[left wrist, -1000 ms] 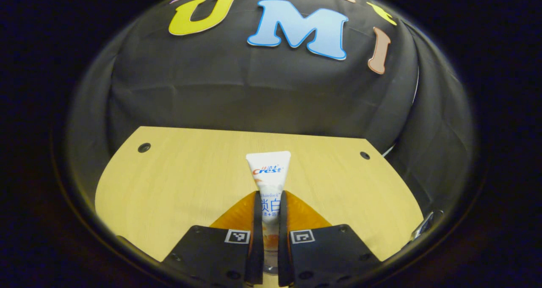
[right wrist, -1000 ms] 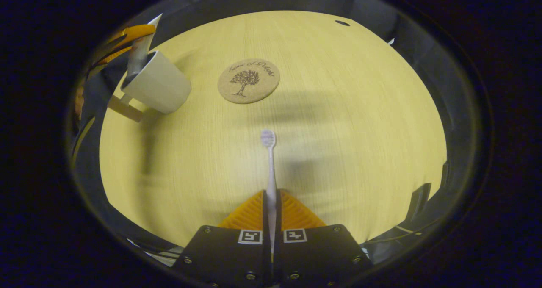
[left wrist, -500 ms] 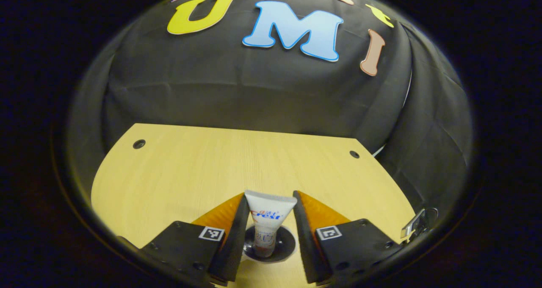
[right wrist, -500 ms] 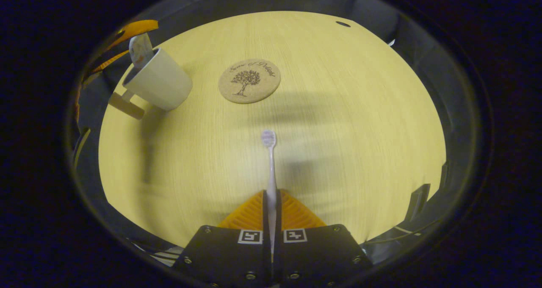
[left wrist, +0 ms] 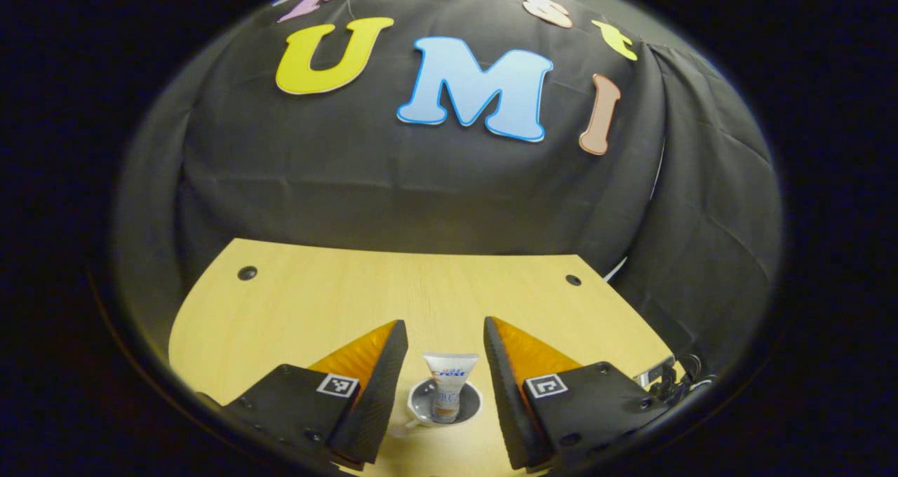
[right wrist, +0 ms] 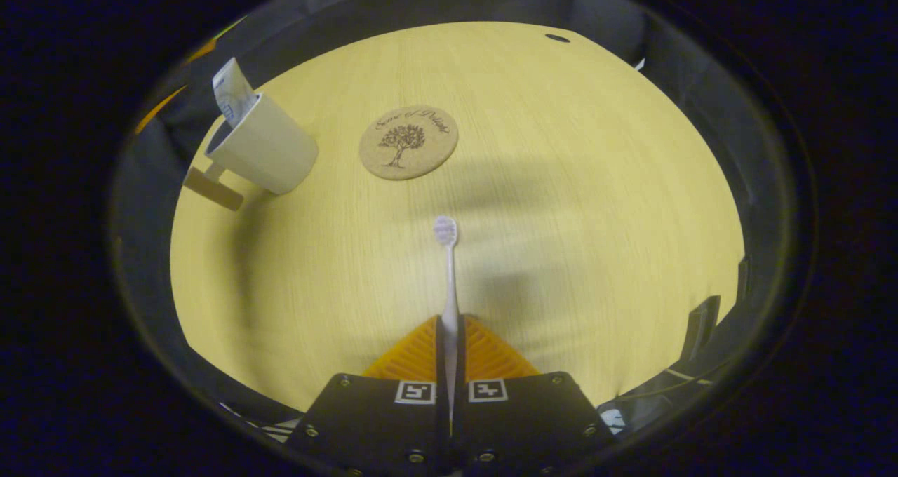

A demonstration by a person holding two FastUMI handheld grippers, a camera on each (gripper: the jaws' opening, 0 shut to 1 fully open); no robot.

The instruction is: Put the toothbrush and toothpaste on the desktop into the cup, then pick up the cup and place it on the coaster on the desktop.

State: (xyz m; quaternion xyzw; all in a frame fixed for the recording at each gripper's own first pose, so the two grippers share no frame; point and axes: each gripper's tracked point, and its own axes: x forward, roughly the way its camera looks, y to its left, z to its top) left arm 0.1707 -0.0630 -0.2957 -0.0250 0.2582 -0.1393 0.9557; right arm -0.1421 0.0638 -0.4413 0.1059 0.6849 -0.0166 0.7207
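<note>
The right gripper [right wrist: 449, 337] clamped the brush [right wrist: 447, 280] by its handle — light, stiff, likely slippery. The left gripper [left wrist: 440, 365] hung open above the tube [left wrist: 446, 386] in the cup [left wrist: 421, 408].

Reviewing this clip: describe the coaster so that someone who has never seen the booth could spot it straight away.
Start from the pale wooden desktop in the right gripper view. Toward its far side, right of the white cup holding the toothpaste, lies the coaster. It is the only flat round disc there, cork-brown with a dark tree drawn on it.
</note>
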